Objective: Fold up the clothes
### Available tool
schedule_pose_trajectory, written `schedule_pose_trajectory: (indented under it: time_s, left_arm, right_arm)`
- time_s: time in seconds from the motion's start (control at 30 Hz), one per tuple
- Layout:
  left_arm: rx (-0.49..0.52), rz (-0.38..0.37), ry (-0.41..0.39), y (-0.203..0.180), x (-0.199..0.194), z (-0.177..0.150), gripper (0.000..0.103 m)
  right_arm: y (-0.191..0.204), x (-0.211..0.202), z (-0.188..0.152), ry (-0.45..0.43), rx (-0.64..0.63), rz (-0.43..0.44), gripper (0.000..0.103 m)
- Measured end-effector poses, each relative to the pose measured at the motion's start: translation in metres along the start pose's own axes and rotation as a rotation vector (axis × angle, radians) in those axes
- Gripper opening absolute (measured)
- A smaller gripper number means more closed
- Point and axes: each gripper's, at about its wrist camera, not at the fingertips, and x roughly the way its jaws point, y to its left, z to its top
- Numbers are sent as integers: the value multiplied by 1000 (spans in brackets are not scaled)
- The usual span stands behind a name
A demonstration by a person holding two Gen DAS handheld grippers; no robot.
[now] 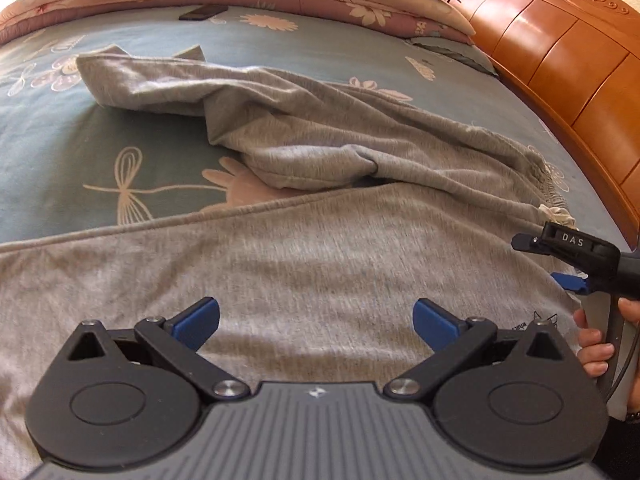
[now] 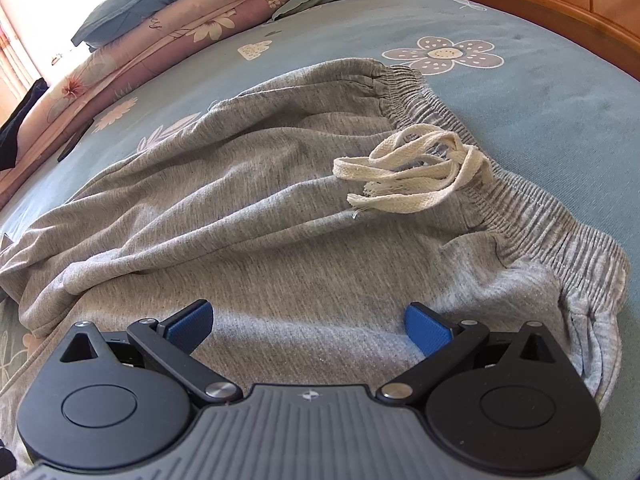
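Your left hand-held gripper (image 1: 316, 322) and right hand-held gripper (image 2: 308, 322): both spread wide, empty, over grey sweatpants (image 2: 256, 200) on blue floral bed sheet (image 2: 540, 92). Folded quilts (image 2: 168, 36) at 11 o'clock, wooden headboard (image 1: 560, 56) at 2.

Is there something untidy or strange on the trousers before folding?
Yes. The far leg of the grey trousers lies twisted and bunched, and the cream drawstring sits loose in a tangle near the waistband, its end frayed.
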Motion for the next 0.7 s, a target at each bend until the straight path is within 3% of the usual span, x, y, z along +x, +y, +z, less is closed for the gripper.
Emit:
schedule_pose_trajectory:
  time_s: [0.13, 0.3, 0.5, 0.63, 0.7]
  left_arm:
    - [-62, 12, 68, 1, 22, -14, 102]
    - [-84, 12, 23, 11, 15, -28, 102]
    - [-135, 50, 88, -1, 19, -3, 102]
    - [-101, -52, 4, -26, 6, 25, 102]
    - [-38, -65, -46, -39, 2, 35, 102]
  right_arm:
    - [-3, 1, 2, 2, 10, 12, 103]
    - [-5, 2, 5, 10, 27, 23, 103]
    - [6, 4, -4, 5, -94, -15, 103]
    - [10, 3, -10, -21, -122, -44, 103]
    - [13, 4, -12, -26, -142, -56, 103]
